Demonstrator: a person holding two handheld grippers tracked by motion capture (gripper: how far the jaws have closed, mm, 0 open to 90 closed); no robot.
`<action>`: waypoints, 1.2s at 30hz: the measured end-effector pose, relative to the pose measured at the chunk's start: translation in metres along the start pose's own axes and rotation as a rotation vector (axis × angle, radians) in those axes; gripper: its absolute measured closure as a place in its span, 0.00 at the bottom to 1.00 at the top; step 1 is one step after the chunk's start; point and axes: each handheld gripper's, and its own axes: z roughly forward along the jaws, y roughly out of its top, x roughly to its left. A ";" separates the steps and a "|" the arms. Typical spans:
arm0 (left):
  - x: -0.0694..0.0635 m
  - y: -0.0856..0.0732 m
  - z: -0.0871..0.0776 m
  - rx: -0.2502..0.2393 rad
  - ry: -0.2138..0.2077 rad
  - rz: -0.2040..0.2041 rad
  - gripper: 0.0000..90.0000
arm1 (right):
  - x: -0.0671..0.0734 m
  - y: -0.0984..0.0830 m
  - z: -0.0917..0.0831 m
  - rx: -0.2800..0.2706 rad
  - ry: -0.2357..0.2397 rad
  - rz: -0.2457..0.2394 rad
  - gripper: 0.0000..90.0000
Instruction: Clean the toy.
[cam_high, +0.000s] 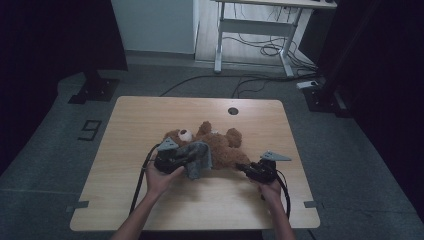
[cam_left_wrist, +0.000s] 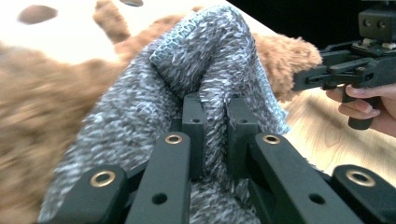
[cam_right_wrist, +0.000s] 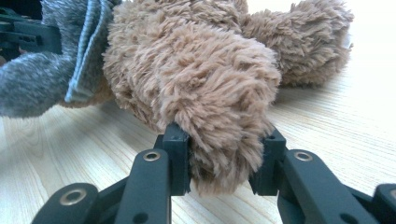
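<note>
on table (cam_high: 125, 200): tongs (cam_left_wrist: 215, 121) pinching cloth (cam_left_wrist: 205, 60)

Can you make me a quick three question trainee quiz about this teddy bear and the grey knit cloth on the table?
1. What does the left gripper pinch?
2. True or false: the right gripper clamps a limb of the teddy bear.
3. On what does the bear lie: A the floor, B the wooden table, C a chair?

Key:
1. The grey knit cloth.
2. True.
3. B.
</note>
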 end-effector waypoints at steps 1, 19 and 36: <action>0.002 -0.001 -0.004 -0.005 0.007 -0.001 0.89 | 0.000 0.000 0.000 0.001 0.001 -0.001 0.72; 0.024 0.045 -0.041 -0.097 0.095 0.021 0.89 | -0.002 -0.001 -0.001 0.006 0.000 0.005 0.72; 0.044 0.030 -0.008 -0.006 0.113 -0.009 0.90 | -0.005 -0.001 -0.002 0.018 -0.014 0.015 0.71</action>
